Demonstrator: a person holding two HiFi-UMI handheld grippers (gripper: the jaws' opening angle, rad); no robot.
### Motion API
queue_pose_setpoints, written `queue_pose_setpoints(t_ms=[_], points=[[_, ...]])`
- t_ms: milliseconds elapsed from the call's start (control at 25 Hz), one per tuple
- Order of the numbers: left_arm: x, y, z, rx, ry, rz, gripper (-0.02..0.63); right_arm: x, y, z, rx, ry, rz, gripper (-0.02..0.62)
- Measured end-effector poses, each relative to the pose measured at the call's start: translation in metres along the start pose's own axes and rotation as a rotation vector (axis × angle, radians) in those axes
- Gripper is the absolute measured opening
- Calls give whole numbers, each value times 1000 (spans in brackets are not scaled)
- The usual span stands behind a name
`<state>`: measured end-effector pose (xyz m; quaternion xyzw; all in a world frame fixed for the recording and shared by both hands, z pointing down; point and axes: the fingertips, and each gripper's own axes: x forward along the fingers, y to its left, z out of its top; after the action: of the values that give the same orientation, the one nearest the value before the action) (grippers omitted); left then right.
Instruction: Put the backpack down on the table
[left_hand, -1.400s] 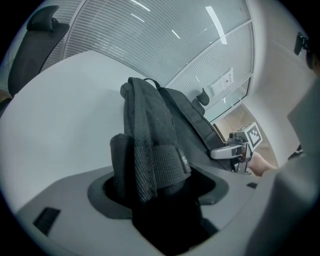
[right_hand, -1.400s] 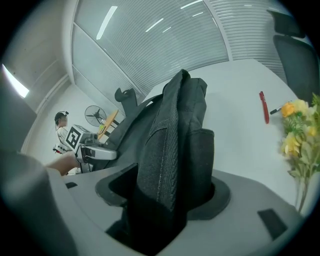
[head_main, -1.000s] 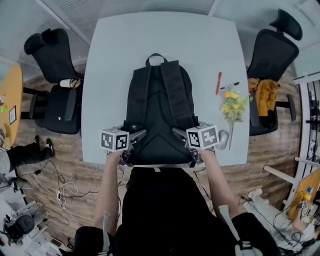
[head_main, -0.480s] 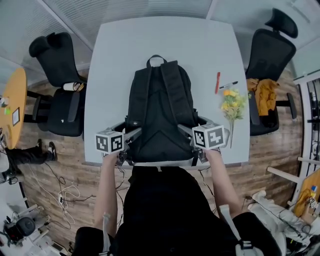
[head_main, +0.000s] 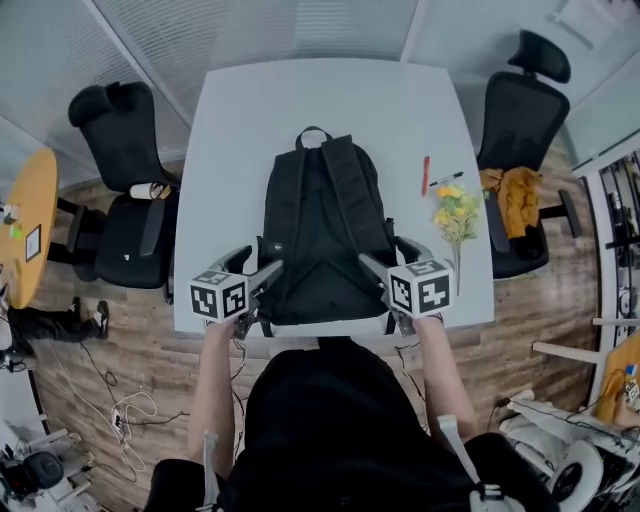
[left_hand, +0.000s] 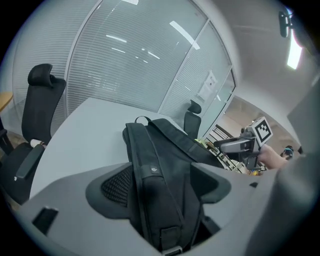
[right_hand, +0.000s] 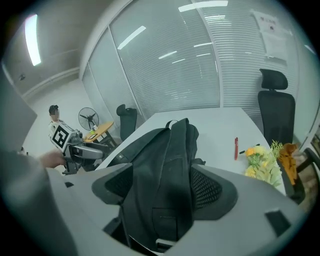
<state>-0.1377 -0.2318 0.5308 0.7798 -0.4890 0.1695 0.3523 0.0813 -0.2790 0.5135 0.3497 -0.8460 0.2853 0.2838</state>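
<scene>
Left gripper (head_main: 258, 265) was at the near-left corner of the backpack (head_main: 322, 230). Its jaws were wide apart and had just been opening, with the bag's lower edge in the gap and the pads not pressing on it. Right gripper (head_main: 388, 255) was at the near-right corner, jaws likewise spread, clamped on nothing.

Backpack lay flat on the table (head_main: 240, 130), back panel up, base at the near edge.

Judged soft, slumping fabric, not slippery or fragile; weight unclear, probably moderate. Best holds: the padded shoulder straps (head_main: 345, 190) mid-bag, or the top handle (head_main: 313, 132) at the far end.

Flowers (head_main: 452, 215) lay to the right, apart from it.
</scene>
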Motion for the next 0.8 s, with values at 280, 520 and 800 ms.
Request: queue_pose_setpoints(t_ms=[280, 520, 800], points=[[-39, -29, -3, 43, -58, -65, 353, -22, 44, -9, -11, -76, -23, 355], [-76, -50, -24, 72, -76, -115, 351, -41, 93, -30, -10, -125, -25, 307], [-127, -79, -51, 138, -120, -186, 338, -72, 154, -61, -22, -207, -49, 266]])
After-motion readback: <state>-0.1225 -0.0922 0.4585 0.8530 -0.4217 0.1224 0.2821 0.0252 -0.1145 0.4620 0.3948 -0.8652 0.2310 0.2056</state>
